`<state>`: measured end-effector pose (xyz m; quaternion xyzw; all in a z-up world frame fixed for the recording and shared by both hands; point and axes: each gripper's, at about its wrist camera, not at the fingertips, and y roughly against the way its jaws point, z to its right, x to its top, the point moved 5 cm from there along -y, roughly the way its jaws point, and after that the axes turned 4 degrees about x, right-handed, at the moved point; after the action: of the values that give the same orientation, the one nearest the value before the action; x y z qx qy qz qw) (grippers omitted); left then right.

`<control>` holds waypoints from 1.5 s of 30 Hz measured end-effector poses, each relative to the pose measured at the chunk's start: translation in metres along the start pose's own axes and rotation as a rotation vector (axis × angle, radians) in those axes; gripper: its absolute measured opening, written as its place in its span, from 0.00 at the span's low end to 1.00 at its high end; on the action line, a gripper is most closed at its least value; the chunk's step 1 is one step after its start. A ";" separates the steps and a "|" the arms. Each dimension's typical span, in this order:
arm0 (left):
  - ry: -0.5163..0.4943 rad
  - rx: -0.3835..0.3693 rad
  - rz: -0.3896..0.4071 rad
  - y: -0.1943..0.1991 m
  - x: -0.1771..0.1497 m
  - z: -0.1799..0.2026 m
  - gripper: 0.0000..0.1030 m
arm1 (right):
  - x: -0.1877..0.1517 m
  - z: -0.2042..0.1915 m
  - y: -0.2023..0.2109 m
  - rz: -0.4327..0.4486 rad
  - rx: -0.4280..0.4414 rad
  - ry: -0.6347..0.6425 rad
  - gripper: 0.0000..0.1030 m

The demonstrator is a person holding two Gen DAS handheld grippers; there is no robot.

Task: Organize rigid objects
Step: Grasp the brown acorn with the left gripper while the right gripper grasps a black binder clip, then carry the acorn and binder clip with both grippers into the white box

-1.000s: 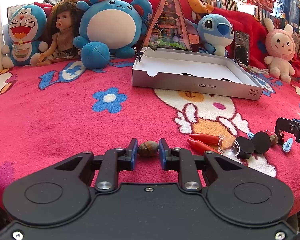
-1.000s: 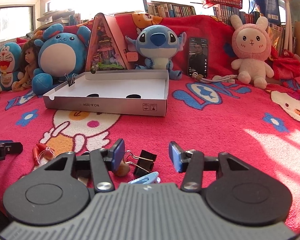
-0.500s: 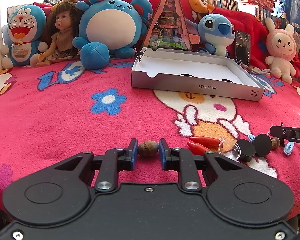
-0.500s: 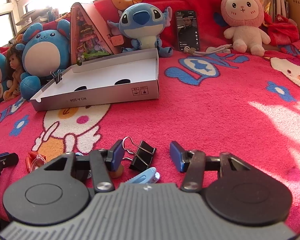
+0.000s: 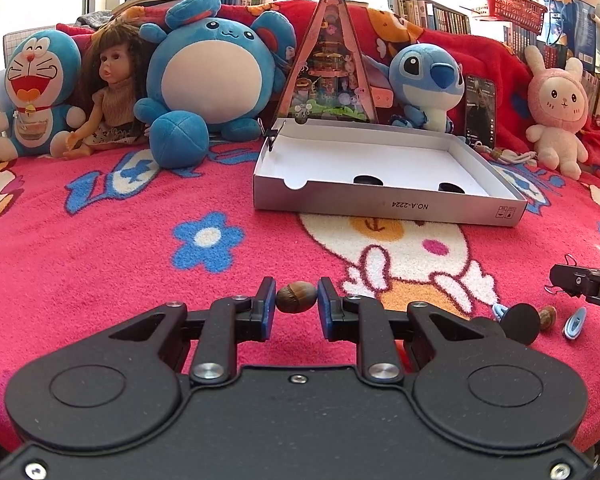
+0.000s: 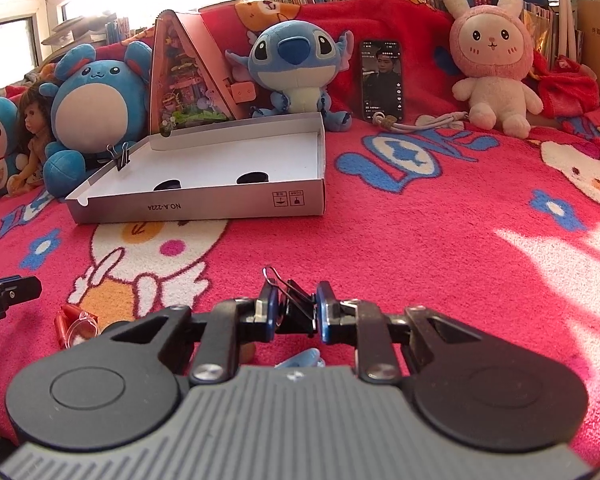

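Looking across the red blanket [image 6: 440, 240], the white box [image 6: 204, 204] sits at about 11 o'clock from the right gripper, open, with two dark discs and a clip on its rim already there. What changed is on the right: a second ago its jaws stood wide around the black binder clip; now the right gripper [image 6: 296, 314] has closed on that binder clip [image 6: 296, 308] and grips it by the body, wire loops pointing forward. The left gripper [image 5: 296, 306] is as it was, pinching the brown nut [image 5: 296, 297] at 12 o'clock. Both hands seem loaded, so I'd guess the carry to the box comes next. Red pieces [image 6: 66, 318], a blue clip [image 5: 575, 322] and a black disc [image 5: 520, 322] are left on the blanket.
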<state>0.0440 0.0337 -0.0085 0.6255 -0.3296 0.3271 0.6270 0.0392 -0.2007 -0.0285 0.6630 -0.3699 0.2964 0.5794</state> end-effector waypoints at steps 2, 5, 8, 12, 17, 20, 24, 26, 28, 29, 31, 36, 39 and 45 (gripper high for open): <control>-0.002 -0.007 0.012 -0.001 0.007 0.000 0.21 | 0.005 0.000 0.001 0.013 -0.001 0.004 0.24; -0.004 -0.027 0.028 -0.003 0.020 0.002 0.21 | 0.015 0.000 0.002 0.037 -0.002 0.005 0.24; -0.010 -0.044 0.040 -0.007 0.034 0.004 0.21 | 0.026 0.001 0.002 0.060 0.002 -0.002 0.24; -0.002 -0.069 0.042 -0.014 0.052 0.005 0.21 | 0.042 0.001 -0.003 0.080 0.007 -0.019 0.24; 0.006 -0.094 0.066 -0.021 0.077 0.009 0.21 | 0.063 0.000 -0.010 0.114 0.005 -0.021 0.24; 0.018 -0.122 0.059 -0.028 0.091 0.012 0.21 | 0.076 -0.001 -0.017 0.123 0.012 -0.030 0.24; 0.017 -0.145 0.041 -0.040 0.109 0.017 0.21 | 0.092 0.000 -0.028 0.120 0.021 -0.053 0.24; 0.009 -0.147 0.032 -0.049 0.117 0.020 0.21 | 0.098 0.001 -0.035 0.116 0.019 -0.061 0.24; 0.008 -0.130 0.012 -0.061 0.123 0.022 0.21 | 0.104 0.002 -0.042 0.107 0.011 -0.070 0.24; 0.005 -0.129 -0.003 -0.068 0.126 0.023 0.21 | 0.107 0.002 -0.048 0.095 0.008 -0.076 0.24; 0.008 -0.131 -0.027 -0.080 0.131 0.024 0.21 | 0.112 0.005 -0.056 0.079 0.007 -0.099 0.24; 0.026 -0.143 -0.122 -0.118 0.137 0.027 0.21 | 0.120 0.011 -0.082 0.016 0.018 -0.163 0.24; 0.031 -0.131 -0.173 -0.139 0.134 0.028 0.21 | 0.120 0.013 -0.097 -0.027 0.021 -0.194 0.24; 0.014 -0.121 -0.222 -0.161 0.126 0.036 0.21 | 0.115 0.009 -0.121 -0.082 -0.005 -0.198 0.24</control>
<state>0.2483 -0.0031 0.0035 0.6169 -0.2733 0.2396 0.6981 0.2032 -0.2203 -0.0015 0.7021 -0.3986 0.2045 0.5534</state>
